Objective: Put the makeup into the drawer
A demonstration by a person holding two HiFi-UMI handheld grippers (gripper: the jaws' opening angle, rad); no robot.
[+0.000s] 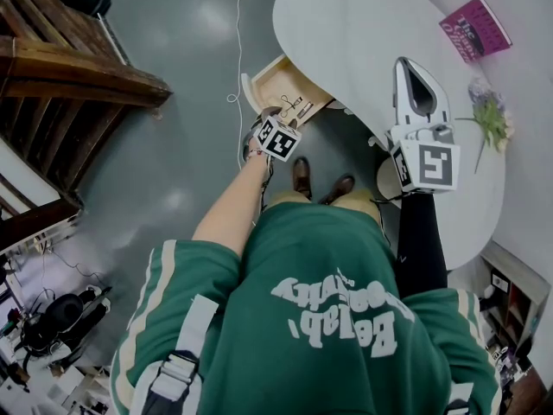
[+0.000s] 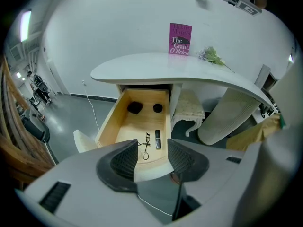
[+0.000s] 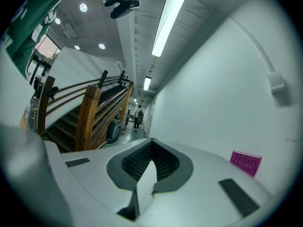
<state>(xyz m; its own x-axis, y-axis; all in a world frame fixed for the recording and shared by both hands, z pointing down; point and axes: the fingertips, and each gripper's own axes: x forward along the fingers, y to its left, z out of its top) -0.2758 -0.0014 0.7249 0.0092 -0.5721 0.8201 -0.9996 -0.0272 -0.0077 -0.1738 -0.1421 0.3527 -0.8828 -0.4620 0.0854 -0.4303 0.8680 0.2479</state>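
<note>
A pale wooden drawer point(image 1: 262, 87) stands pulled out from under the white curved table point(image 1: 363, 33). In the left gripper view the drawer point(image 2: 110, 123) holds two dark round items point(image 2: 135, 108) at the back. A black makeup tube point(image 2: 157, 139) and a thin black wire-like tool point(image 2: 147, 145) lie near its front. My left gripper point(image 2: 147, 151) hangs just above the drawer's front end, open, with nothing between its pads; in the head view this left gripper point(image 1: 286, 121) is over the front edge. My right gripper point(image 1: 415, 69) is held level over the tabletop, shut and empty, its pads point(image 3: 142, 160) meeting.
A pink book point(image 1: 475, 26) leans against the wall on the table, with a lavender sprig point(image 1: 490, 111) beside it. A ribbed white table pedestal point(image 2: 232, 115) and an ornate white stool point(image 2: 189, 109) stand right of the drawer. A wooden staircase point(image 1: 60, 67) is at the left.
</note>
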